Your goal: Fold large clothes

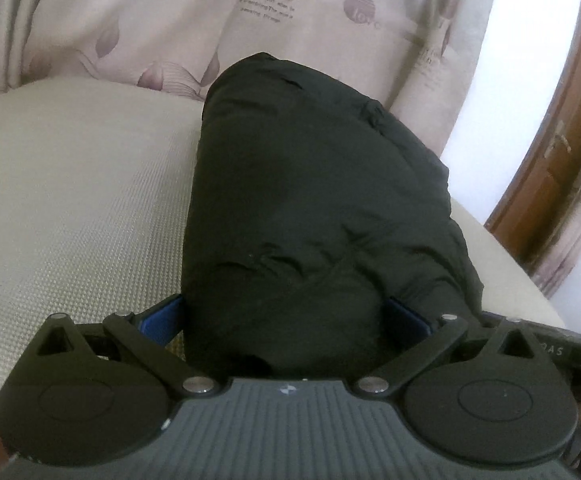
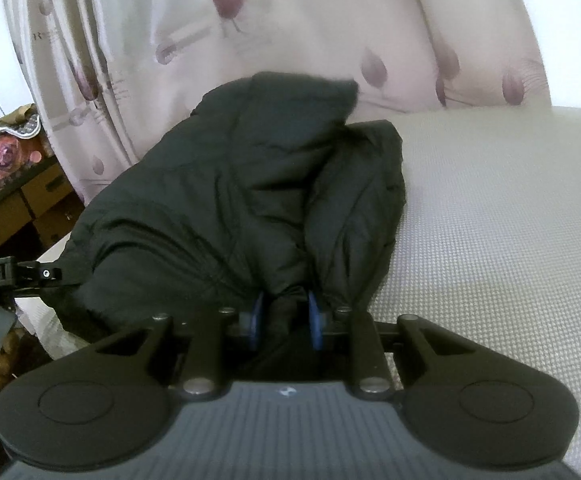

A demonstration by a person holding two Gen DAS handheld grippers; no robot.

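On the bed (image 1: 70, 200), both grippers' fingers clamp the black jacket (image 1: 310, 200): left (image 1: 284, 316) wide, right (image 2: 286, 316) narrow

A pale woven-textured bed surface (image 1: 70, 200) carries the load. A bulky black padded jacket (image 1: 310, 208) lies bunched directly on it, near the curtained far edge.
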